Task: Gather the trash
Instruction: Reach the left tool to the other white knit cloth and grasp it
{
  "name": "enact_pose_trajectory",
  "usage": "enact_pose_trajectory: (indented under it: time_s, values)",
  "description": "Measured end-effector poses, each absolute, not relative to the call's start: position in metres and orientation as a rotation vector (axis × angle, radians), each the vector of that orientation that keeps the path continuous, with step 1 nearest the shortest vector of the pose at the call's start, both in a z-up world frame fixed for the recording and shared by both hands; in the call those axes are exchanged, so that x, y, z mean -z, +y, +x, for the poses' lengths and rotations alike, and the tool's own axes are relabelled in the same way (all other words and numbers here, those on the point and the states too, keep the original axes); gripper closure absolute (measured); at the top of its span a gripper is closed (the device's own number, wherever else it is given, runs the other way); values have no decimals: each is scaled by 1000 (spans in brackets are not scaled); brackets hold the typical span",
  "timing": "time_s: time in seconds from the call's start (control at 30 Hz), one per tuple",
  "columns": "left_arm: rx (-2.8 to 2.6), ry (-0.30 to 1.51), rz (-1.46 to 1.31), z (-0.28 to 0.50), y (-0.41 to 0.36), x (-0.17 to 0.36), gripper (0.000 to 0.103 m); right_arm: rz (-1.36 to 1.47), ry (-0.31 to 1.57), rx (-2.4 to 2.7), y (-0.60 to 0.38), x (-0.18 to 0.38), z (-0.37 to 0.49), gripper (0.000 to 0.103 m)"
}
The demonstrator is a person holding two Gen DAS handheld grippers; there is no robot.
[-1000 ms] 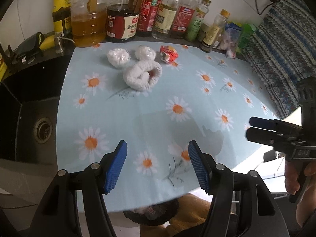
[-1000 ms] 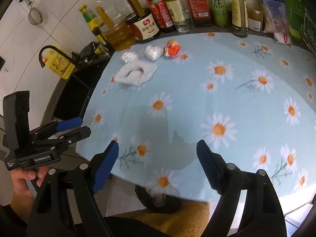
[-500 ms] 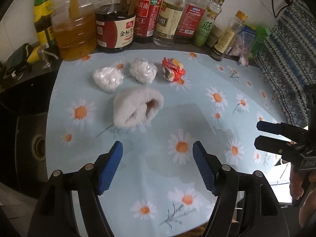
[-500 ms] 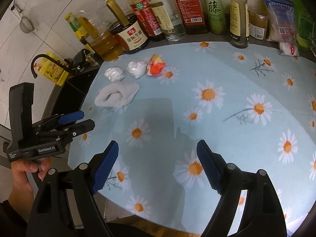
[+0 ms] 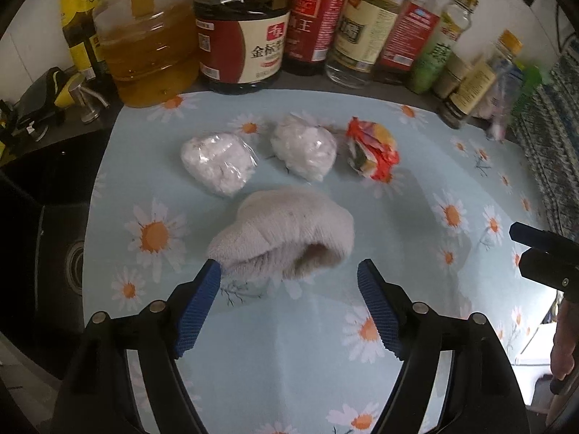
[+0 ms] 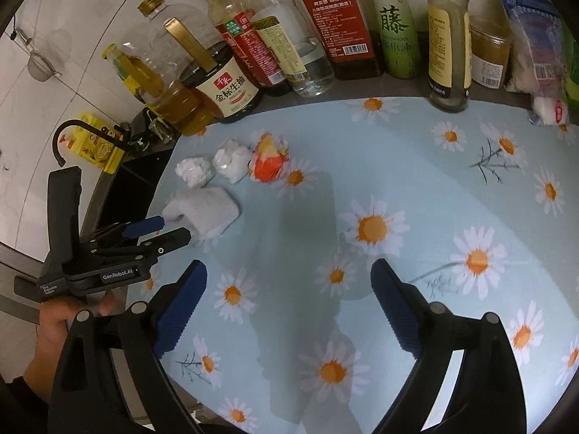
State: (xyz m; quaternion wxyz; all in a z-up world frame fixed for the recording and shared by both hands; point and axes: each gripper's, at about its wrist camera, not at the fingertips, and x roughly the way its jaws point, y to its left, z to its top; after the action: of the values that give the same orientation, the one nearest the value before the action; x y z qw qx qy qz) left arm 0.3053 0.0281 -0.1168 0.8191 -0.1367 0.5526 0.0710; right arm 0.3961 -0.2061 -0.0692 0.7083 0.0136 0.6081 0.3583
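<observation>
Closing in w/ left gripper (image 5: 288, 271), jaws opening and nothing btwn them yet, on the grey-white cloth (image 5: 286, 231) lying on the daisy tabletop (image 5: 416, 188) just ahead of the pads; could snag the tabletop cover or catch only a soft edge and drop it. Beyond, L to R, two white wads (image 5: 217, 161) (image 5: 304, 150) and a red-orange wrapper (image 5: 372, 153), close-packed near the bottles (image 5: 239, 47), so a wide sweep might knock neighbours. Right gripper (image 6: 288, 302) also opening, empty, well apart from all trash.
</observation>
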Motion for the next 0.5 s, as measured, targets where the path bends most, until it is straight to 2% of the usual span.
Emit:
enact_pose_trajectory:
  time_s: [0.5]
  values:
    - [-223, 1195, -289, 334, 31, 128, 23, 18, 1364, -857, -186, 83, 430, 12]
